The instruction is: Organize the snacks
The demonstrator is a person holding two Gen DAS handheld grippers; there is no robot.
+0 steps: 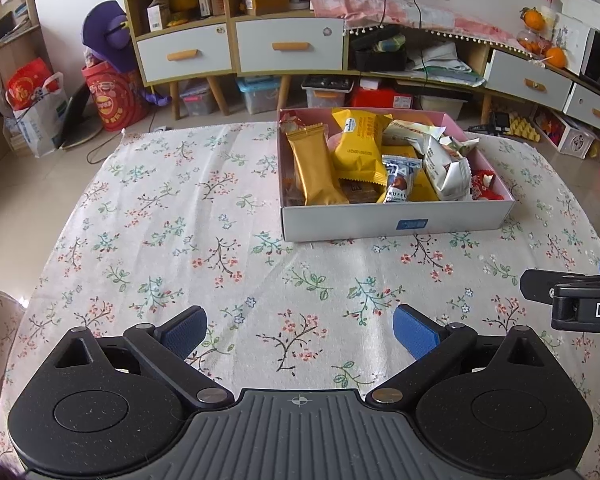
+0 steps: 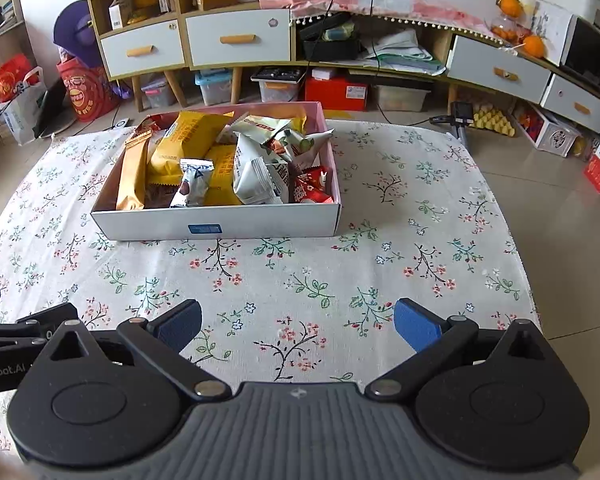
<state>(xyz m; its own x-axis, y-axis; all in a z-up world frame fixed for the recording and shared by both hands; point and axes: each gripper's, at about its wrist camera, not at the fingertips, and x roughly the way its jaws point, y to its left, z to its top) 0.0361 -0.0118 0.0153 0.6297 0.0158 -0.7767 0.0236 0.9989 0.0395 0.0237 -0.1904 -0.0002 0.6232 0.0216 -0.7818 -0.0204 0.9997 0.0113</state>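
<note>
Scene: a desk draped in a white cloth printed with small flowers (image 1: 160, 208), seen from two wrist cameras in a cluttered living room.
Box: a shallow white cardboard box with a pink inside (image 1: 396, 224) sits on the far half of the desk, a small blue label on its near wall.
Snacks: all lie inside the box, piled against one another. A long gold foil bar (image 1: 314, 168) rests along the left side; a yellow pillow-shaped packet (image 1: 358, 146) leans beside it; a small blue-and-white wrapper (image 1: 400, 178) stands near the front wall; a white crinkled pouch (image 1: 446, 168) and a red packet (image 1: 485, 185) fill the right end.
Left gripper: the black left gripper with blue pads (image 1: 300, 330) hangs over bare cloth, near side of the desk, jaws spread wide with nothing between them, well apart from the box.
Right gripper: the black right gripper with blue pads (image 2: 298, 326) likewise has its jaws spread fully and empty, over the cloth in front of the box; its side shows at the right edge of the left wrist view.
Background: a wooden cabinet with white drawers and orange handles (image 2: 236, 40) lines the wall; clear plastic storage bins (image 2: 214, 86) stand beneath it on the tiled floor.
</note>
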